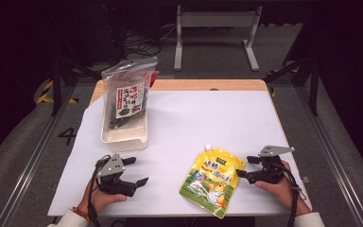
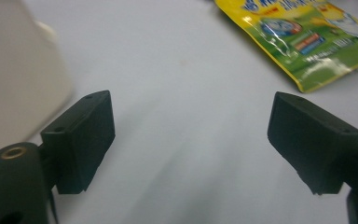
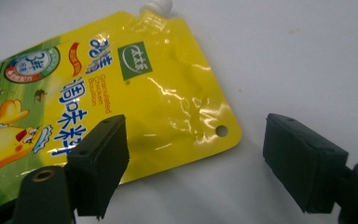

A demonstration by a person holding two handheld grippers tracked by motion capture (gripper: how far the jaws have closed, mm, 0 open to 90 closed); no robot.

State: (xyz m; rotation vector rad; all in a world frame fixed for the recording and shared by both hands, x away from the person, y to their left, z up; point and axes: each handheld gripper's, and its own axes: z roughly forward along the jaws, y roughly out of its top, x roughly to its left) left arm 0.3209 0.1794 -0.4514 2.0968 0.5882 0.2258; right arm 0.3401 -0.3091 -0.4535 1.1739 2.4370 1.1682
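The yellow spouted pouch (image 1: 210,181) lies flat on the white surface (image 1: 208,118), near its front edge and right of the middle, with its white spout pointing away from us. Our right gripper (image 1: 242,166) sits just beside the pouch's right edge, held low over the surface and pointing leftward toward it; its jaws stand apart with nothing pinched, and in the right gripper view (image 3: 182,163) the pouch's corner lies on the surface between and beyond them. Our right hand (image 1: 279,187) wraps the gripper body from behind, forearm coming in from the bottom right. Our left gripper (image 1: 139,171) rests near the front left, well apart from the pouch, angled rightward; its jaws are wide apart and hold nothing, with bare white surface between them in the left gripper view (image 2: 186,140). Our left hand (image 1: 101,196) grips it from below. Farther back on the left stands a white tub (image 1: 124,135) holding a clear bag of dark seaweed (image 1: 127,97)
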